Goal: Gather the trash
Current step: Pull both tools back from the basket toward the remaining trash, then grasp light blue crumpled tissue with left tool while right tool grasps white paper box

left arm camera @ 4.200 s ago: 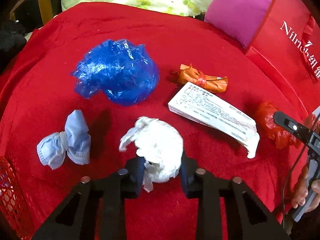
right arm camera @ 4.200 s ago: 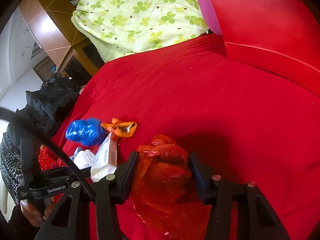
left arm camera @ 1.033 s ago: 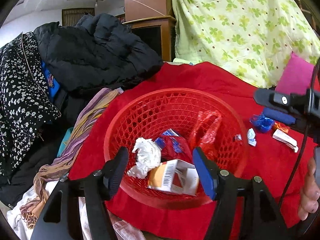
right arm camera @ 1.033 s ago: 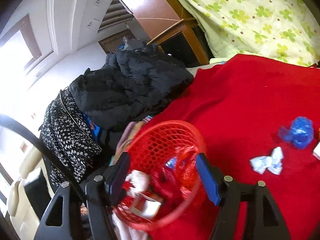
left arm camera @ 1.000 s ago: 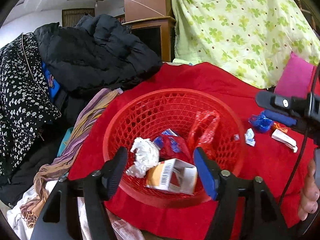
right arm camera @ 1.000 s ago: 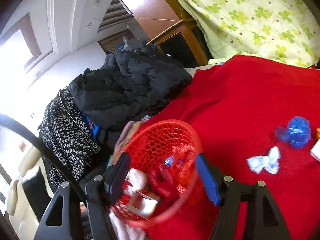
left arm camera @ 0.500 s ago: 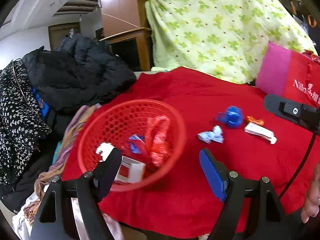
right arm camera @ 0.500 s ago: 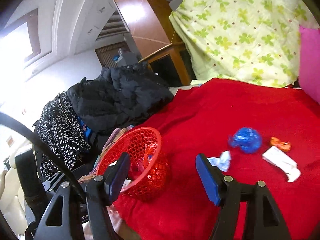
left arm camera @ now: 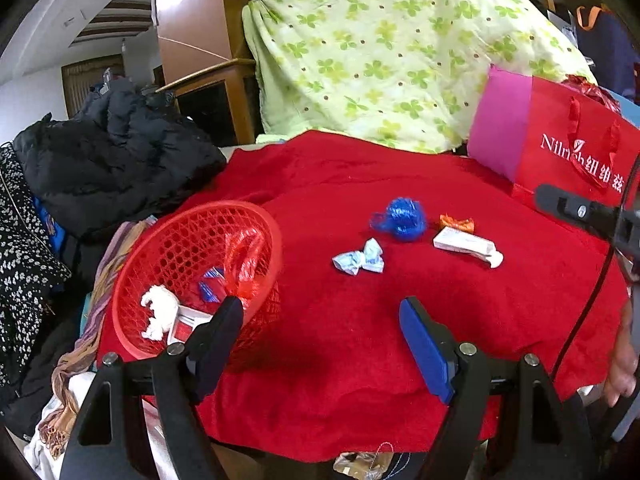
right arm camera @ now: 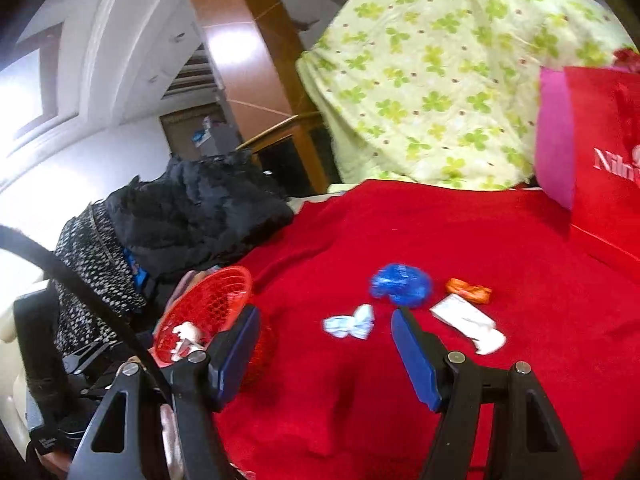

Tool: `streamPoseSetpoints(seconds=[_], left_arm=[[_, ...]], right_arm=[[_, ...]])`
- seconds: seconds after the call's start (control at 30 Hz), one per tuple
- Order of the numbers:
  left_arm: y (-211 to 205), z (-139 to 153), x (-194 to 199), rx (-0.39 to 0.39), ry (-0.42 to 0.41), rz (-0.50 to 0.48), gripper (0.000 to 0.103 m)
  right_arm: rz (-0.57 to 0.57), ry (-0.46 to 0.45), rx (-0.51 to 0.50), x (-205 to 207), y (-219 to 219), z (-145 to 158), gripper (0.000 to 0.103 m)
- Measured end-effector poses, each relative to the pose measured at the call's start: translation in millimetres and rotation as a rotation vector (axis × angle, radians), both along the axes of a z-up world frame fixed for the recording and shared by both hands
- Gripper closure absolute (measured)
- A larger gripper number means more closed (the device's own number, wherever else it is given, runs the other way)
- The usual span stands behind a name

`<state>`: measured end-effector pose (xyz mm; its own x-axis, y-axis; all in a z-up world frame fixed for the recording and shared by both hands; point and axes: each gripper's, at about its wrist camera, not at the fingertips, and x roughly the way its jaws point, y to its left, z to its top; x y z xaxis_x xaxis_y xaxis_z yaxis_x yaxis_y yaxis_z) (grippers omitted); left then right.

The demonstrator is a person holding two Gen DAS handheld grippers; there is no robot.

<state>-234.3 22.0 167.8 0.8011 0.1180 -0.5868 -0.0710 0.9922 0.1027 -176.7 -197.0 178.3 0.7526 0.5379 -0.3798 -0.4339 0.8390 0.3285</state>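
Both my grippers, left (left arm camera: 320,320) and right (right arm camera: 324,332), now pulled back from red basket (left arm camera: 256,216), fingers spread, empty. White wad (left arm camera: 160,312) and red bag dropped inside. Four scraps left on red-draped counter (left arm camera: 440,300): blue wrapper (left arm camera: 358,258) nearest, likely next.

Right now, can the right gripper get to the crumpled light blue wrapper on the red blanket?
Probably yes. The right gripper is open and empty, and the light blue wrapper lies just ahead between its fingers, with only bare red blanket between them. The blue plastic wad sits farther back.
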Motion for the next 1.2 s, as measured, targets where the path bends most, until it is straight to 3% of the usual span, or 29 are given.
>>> streamPoseSetpoints(seconds=[0.3, 0.53, 0.93, 1.2], left_arm=[[6.8, -35.5, 17.4, -0.029, 0.115, 0.023, 0.022], [-1.3, -57.1, 33.2, -0.035, 0.179, 0.001, 0.022], [-24.2, -83.9, 70.6, 0.009, 0.268, -0.049, 0.022], [-26.5, -84.9, 151.4, -0.002, 0.274, -0.064, 0.022]], right_arm=[[-0.143, 0.066, 0.042, 21.5, -64.0, -19.3, 0.032], [-0.209, 0.171, 0.045, 46.8, -93.7, -54.8, 0.032], [-0.2, 0.276, 0.034, 84.3, -100.2, -99.5, 0.032], [-0.118, 0.262, -0.022, 134.3, -84.3, -98.0, 0.032]])
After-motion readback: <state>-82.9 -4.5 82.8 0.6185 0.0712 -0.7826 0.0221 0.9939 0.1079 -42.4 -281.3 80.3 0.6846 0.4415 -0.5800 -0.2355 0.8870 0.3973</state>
